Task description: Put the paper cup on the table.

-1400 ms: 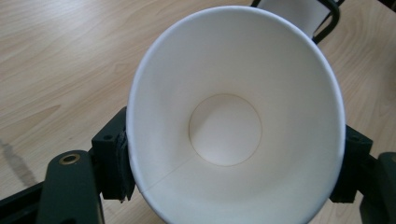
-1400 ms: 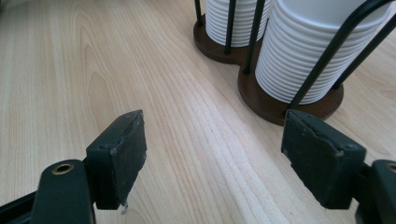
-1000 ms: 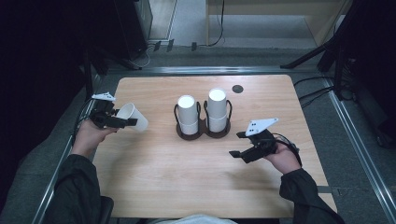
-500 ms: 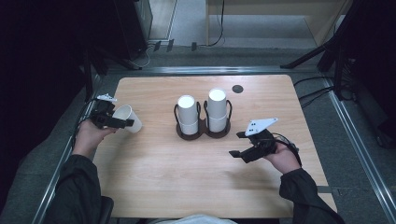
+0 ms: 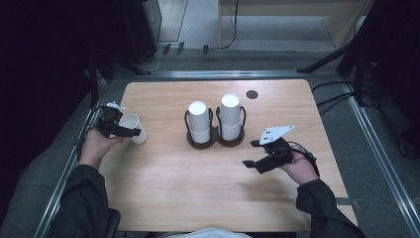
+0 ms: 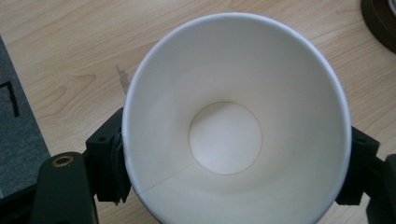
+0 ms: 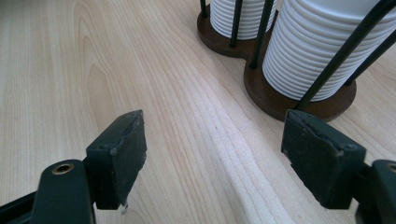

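The cup (image 5: 133,129) stood at the table's left edge, mouth up and tilted toward the person, between the jaws of the left gripper (image 5: 130,132). In the left gripper view the cup (image 6: 233,126) was empty, its seam visible inside, with a pad close against its wall on either side. The jaws had just been opening; whether the pads still pressed on the wall could not be told.

Judged from its look, the cup was thin paper: very light, easily crushed, and apt to tip if nudged. The sound hold would be across the upper wall below the rolled rim, with light pressure only.

The right gripper (image 5: 257,154) hovered over the table's right half, jaws spread and empty.

Two stacks of cups (image 5: 231,115) stood in a dark wire holder (image 5: 216,140) at centre, well apart from the cup. A small dark disc (image 5: 252,94) lay beyond them. The table (image 5: 198,198) between cup and holder was bare; nothing obstructed.
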